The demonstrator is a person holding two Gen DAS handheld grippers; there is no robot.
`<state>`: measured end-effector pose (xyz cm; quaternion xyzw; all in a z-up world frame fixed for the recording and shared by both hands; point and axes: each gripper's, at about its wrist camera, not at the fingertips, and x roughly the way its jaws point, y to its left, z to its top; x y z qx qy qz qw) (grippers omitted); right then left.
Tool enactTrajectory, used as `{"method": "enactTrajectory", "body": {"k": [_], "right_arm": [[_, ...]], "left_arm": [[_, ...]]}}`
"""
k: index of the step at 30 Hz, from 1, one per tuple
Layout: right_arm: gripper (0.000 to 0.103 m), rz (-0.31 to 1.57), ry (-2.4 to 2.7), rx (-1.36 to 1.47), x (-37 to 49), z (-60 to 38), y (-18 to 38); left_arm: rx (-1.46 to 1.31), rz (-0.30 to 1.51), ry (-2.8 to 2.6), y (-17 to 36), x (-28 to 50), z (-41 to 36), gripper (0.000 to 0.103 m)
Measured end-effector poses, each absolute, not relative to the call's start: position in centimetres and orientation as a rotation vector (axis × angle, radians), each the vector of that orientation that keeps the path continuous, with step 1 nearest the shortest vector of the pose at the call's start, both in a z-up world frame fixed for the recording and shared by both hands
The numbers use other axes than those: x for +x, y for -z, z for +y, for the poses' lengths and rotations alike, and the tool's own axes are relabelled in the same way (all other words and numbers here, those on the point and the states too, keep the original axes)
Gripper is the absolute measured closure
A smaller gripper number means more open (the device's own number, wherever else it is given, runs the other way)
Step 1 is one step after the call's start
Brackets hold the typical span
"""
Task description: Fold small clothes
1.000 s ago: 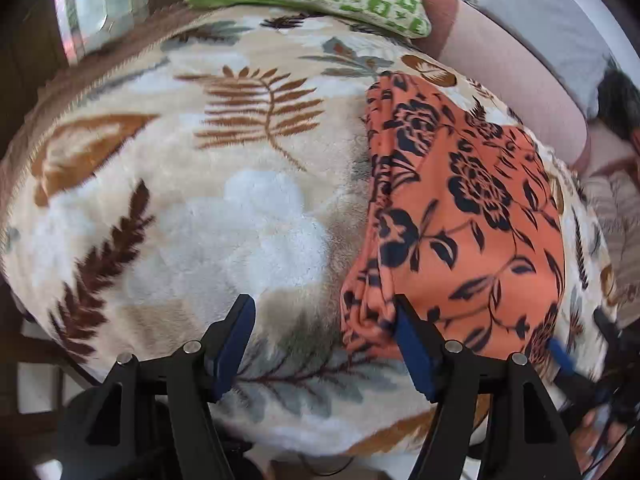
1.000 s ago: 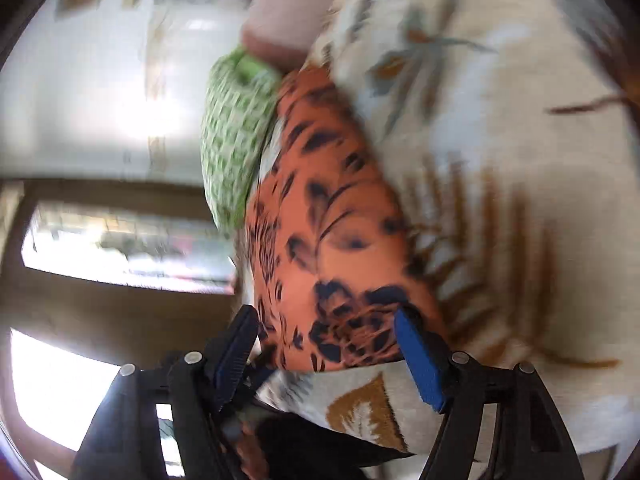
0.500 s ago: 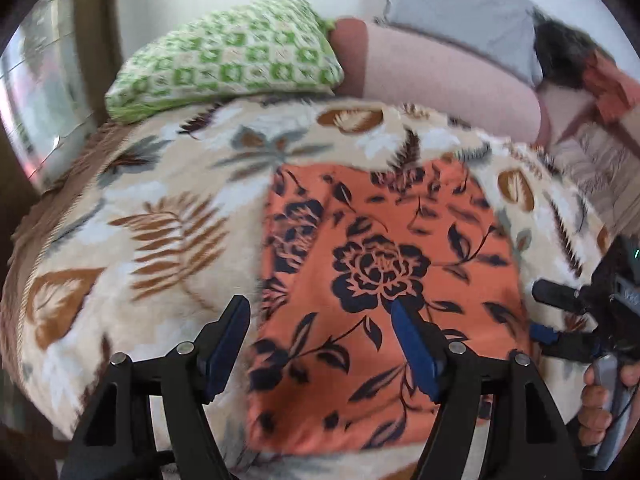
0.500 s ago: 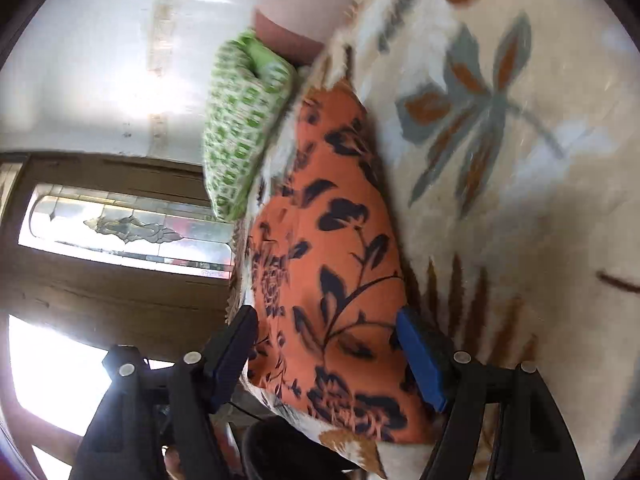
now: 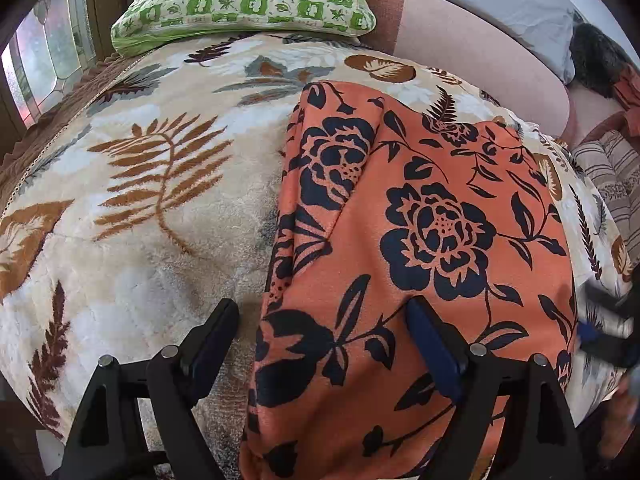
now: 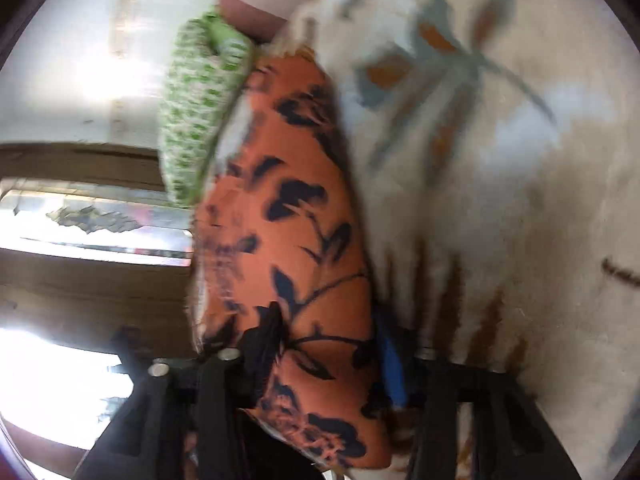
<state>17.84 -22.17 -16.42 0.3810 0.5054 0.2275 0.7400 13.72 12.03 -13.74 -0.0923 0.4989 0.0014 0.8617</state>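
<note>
An orange cloth with a dark floral print (image 5: 420, 240) lies folded on a cream leaf-patterned blanket (image 5: 152, 184). My left gripper (image 5: 320, 332) is open, its fingers straddling the cloth's near left edge, low over it. In the right wrist view, which is blurred, the same cloth (image 6: 288, 240) runs between the fingers of my right gripper (image 6: 312, 364), which stands open around the cloth's near end. The right gripper also shows at the right edge of the left wrist view (image 5: 604, 320).
A green checked pillow (image 5: 248, 0) lies at the blanket's far end, with a pink bolster (image 5: 460, 48) and grey pillow (image 5: 512, 4) behind. Striped cloth (image 5: 616, 184) lies at the right. A window (image 6: 80, 224) and wooden frame are on the left.
My left gripper has dropped lower and shifted left to the cloth's left edge. My right gripper has moved in over the cloth's end, which now lies between its fingers.
</note>
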Motion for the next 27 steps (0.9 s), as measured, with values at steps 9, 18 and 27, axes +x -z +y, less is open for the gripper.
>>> {"method": "enactTrajectory", "body": {"k": [9, 18, 27], "right_arm": [[0.028, 1.141, -0.514, 0.903, 25.3, -22.6, 17.5], [0.07, 1.156, -0.464, 0.848, 26.2, -21.1, 19.7], [0.039, 0.987, -0.412, 0.664, 23.4, -23.1, 13.3]], "left_arm": [[-0.212, 1.04, 0.006, 13.9, 13.7, 12.3, 0.014], [-0.251, 1.039, 0.029, 13.9, 13.9, 13.0, 0.01], [-0.401, 0.947, 0.096, 10.1, 18.3, 18.1, 0.014]]}}
